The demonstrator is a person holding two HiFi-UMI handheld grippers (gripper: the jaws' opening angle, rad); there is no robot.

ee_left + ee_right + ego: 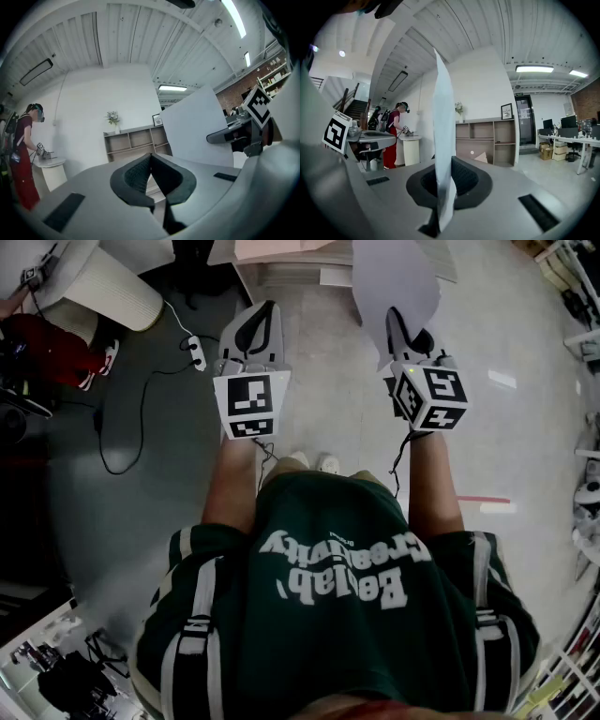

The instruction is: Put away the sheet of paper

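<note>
Right tool [403, 334] pinching thin white paper sheet [394, 277] by lower edge; sheet stands upright, likely for carrying uncreased. Left tool [255, 329] pressed together, empty, level alongside. Open wooden shelf unit [487, 138] ahead, possible destination.

Matt white sheet of paper [394, 277] — pads [133, 174] ribbed, dull black — floor [525, 456] smooth, glossy

Right tool [401, 322] grips paper sheet [394, 279]; left tool [262, 315] beside, apart.
</note>
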